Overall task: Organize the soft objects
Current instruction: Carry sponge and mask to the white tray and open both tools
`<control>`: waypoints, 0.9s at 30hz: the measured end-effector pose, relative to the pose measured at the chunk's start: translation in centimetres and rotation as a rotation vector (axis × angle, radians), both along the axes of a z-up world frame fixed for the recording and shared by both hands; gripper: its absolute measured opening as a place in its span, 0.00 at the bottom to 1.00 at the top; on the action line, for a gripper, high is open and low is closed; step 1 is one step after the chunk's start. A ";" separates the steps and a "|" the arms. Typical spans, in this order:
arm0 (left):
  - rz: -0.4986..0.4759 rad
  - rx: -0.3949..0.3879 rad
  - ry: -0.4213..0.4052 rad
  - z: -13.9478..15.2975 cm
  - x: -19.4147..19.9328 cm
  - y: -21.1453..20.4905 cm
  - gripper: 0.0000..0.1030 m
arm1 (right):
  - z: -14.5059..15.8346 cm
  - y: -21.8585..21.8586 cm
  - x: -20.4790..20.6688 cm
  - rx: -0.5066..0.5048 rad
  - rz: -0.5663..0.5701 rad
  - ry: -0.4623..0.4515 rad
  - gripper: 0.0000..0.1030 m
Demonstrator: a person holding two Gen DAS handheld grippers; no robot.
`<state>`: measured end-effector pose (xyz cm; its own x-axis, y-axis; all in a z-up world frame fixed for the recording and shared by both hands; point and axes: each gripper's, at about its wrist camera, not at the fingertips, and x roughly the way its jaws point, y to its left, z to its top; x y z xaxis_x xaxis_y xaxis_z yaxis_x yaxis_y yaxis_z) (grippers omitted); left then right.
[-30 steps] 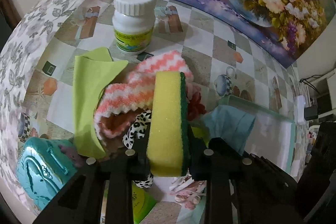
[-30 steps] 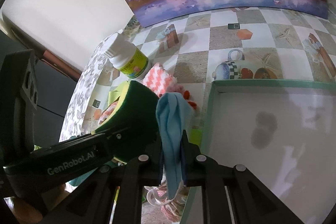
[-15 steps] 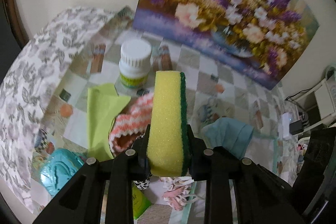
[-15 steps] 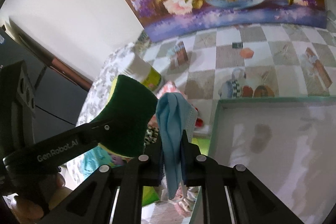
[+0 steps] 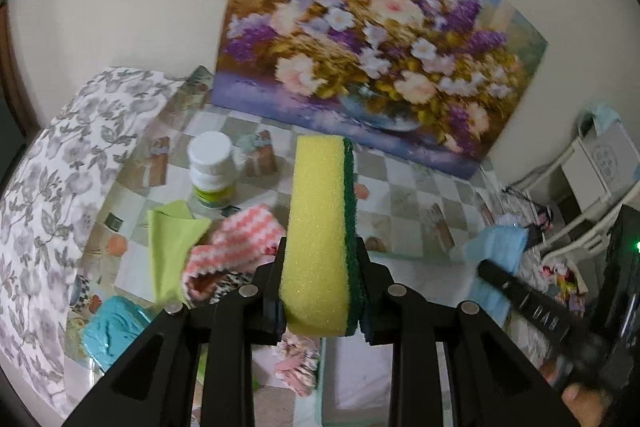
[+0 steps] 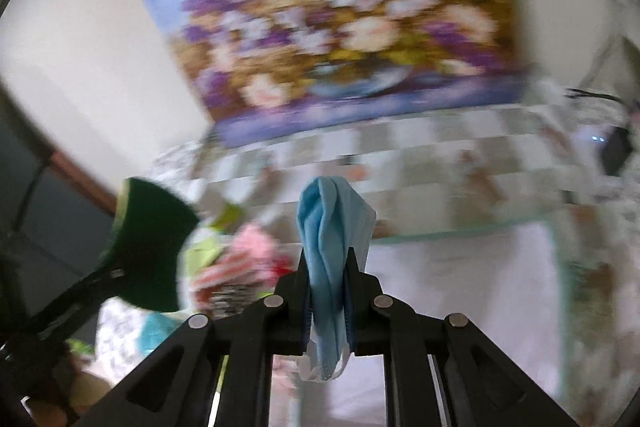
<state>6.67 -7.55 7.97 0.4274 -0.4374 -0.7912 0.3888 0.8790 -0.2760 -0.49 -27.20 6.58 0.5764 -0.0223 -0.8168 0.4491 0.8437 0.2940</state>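
The yellow-and-green sponge (image 5: 320, 239) is standing upright between the fingers of the left gripper (image 5: 322, 291), which are pressing on its two broad faces and holding it up above the desk (image 5: 404, 195). The light blue cloth (image 6: 332, 247) is hanging bunched in the right gripper (image 6: 329, 299), whose fingers are clamping it narrowly, its folds sticking out above and below the grip. Below the sponge, a pink-and-white knitted cloth (image 5: 236, 239) is lying on the checkered desk, with a lime green cloth (image 5: 170, 247) touching it on the side away from the sponge. A white bottle (image 5: 211, 169) with a yellow-green label is standing behind those cloths. A teal object (image 5: 112, 323) is sitting nearer the camera than the green cloth. A green-rimmed tray (image 6: 460, 231) is lying on the other side of the sponge, under the blue cloth. A flower painting (image 5: 376, 59) is leaning against the wall behind the sponge.
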 end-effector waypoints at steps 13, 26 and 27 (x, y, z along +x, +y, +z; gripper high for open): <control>-0.243 0.006 0.171 -5.0 -4.1 -8.9 0.28 | -2.1 -10.5 -6.5 -0.067 -0.305 0.236 0.13; -0.333 0.037 0.333 -12.1 -6.2 -13.4 0.28 | -9.1 -11.1 -6.4 -0.006 -0.294 0.411 0.16; -0.328 0.050 0.336 -12.6 -6.1 -13.4 0.28 | -9.4 -10.9 -6.3 -0.003 -0.290 0.418 0.16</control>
<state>0.53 -20.95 -4.60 -0.0104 -0.4643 -0.8856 0.5449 0.7400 -0.3944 -6.79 -38.11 -2.79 0.1705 -0.1352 -0.9760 0.7435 0.6677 0.0374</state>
